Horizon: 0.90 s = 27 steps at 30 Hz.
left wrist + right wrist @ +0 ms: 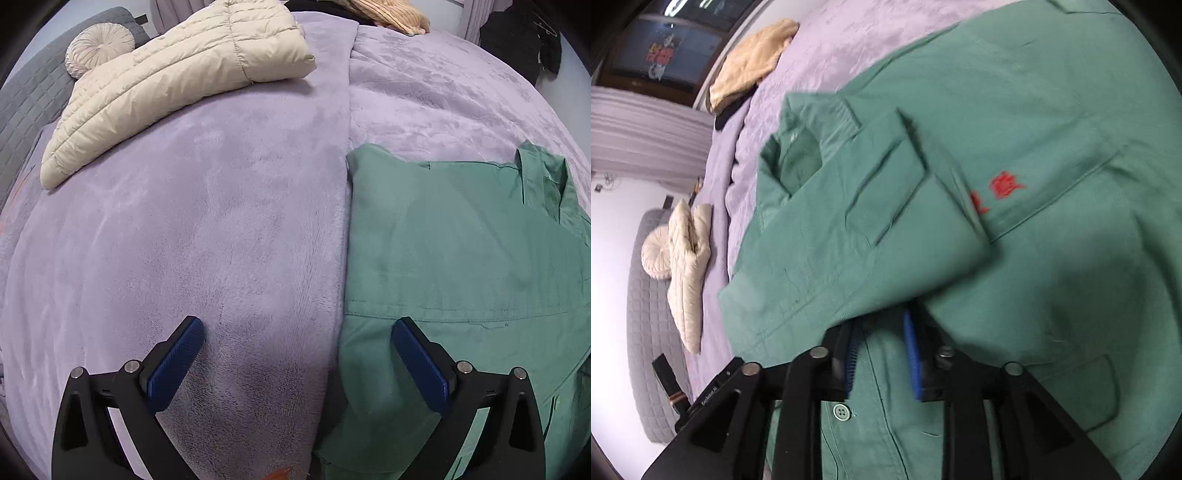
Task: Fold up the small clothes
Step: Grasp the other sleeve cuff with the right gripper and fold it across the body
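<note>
Two grippers are seen at the green shirt (461, 240) on the bed (221, 221): left gripper (297, 328) spread wide, empty, straddling the shirt's left edge; right gripper (881, 325) nearer, part-closed w/ a folded flap draped over its tips, grip can't be told.

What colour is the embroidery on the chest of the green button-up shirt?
Red embroidery on the green button-up shirt; clearest in the right wrist view.

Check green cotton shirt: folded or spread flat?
Partly folded: the green cotton shirt has one side flap turned over its front, covering part of the red embroidery.
</note>
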Available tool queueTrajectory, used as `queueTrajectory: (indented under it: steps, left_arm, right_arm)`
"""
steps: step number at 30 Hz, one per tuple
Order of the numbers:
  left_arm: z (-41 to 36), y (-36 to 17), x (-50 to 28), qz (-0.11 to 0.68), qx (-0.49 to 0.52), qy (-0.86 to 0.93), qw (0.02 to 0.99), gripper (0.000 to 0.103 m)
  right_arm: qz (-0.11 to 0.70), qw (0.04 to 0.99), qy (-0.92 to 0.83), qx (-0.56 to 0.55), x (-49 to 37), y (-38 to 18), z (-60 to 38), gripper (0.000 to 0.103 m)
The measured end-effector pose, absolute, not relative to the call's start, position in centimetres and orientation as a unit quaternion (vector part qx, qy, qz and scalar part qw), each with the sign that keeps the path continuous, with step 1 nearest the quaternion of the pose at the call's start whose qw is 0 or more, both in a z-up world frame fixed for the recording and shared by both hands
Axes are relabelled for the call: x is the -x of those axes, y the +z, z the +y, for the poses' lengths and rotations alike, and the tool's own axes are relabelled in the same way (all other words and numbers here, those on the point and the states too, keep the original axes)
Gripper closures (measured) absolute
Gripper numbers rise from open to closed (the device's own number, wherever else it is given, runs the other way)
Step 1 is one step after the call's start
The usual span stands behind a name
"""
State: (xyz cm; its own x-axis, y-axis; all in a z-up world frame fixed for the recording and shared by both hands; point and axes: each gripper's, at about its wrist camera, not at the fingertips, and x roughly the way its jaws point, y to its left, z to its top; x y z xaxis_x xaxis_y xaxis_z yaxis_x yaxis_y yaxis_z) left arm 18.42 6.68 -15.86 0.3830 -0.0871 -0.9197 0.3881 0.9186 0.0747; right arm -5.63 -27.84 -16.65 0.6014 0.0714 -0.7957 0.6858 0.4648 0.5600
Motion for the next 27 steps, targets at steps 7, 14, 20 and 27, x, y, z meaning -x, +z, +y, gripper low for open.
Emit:
queueTrajectory:
  steps: [7, 14, 20, 27]
  left_arm:
    - [4.0, -13.9, -16.4, 0.513, -0.163, -0.173, 0.825, 0.0]
    - [2.4, -15.2, -14.8, 0.523, -0.188, -0.182, 0.811, 0.0]
    - [3.5, -17.7, -14.7, 0.531, -0.228, -0.157, 0.801, 0.0]
    - [2.4, -16.1, -13.2, 0.535, -0.235, -0.158, 0.796, 0.0]
  right_arm:
    - [0.337, 0.745, -0.192, -0.543, 7.0, -15.6, -29.9, 0.037]
    - [0.346, 0.709, -0.202, -0.581, 8.1, -16.9, -31.3, 0.098]
    - [0.388, 0.74, -0.207, -0.508, 8.8, -15.6, -30.0, 0.098]
    - [0.412, 0.726, -0.216, -0.506, 11.5, -16.2, -31.1, 0.085]
